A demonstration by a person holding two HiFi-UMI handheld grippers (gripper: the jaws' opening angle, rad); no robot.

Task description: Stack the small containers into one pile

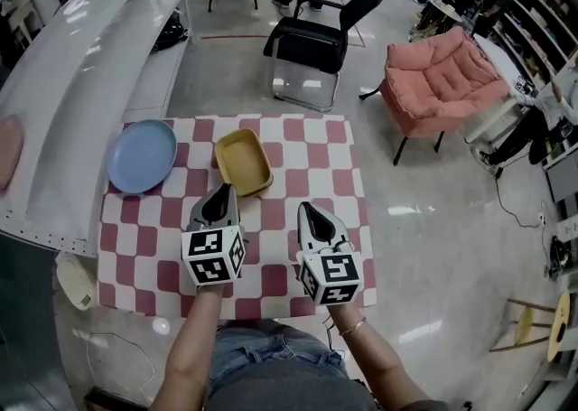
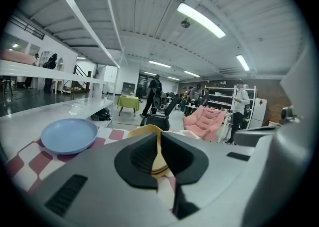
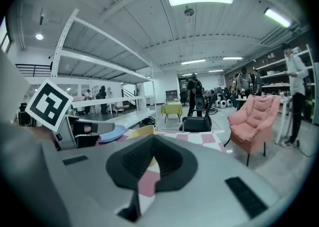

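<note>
A yellow rectangular container (image 1: 242, 162) stands on the red-and-white checkered cloth (image 1: 280, 179), toward the far side. Left of it lies a round blue plate (image 1: 142, 156). My left gripper (image 1: 223, 192) hovers just short of the container's near edge, its fingertips together and nothing between them. In the left gripper view the container (image 2: 144, 131) shows right beyond the left gripper (image 2: 159, 136), with the plate (image 2: 70, 135) to the left. My right gripper (image 1: 305, 210) sits over the cloth to the right, shut and empty. From the right gripper (image 3: 153, 141) the container (image 3: 142, 131) lies ahead to the left.
A long white shelf (image 1: 72, 66) runs along the table's left side. A black chair (image 1: 307, 39) stands beyond the far edge and a pink armchair (image 1: 442, 75) to the far right. A cream object (image 1: 77, 281) lies at the table's near left corner.
</note>
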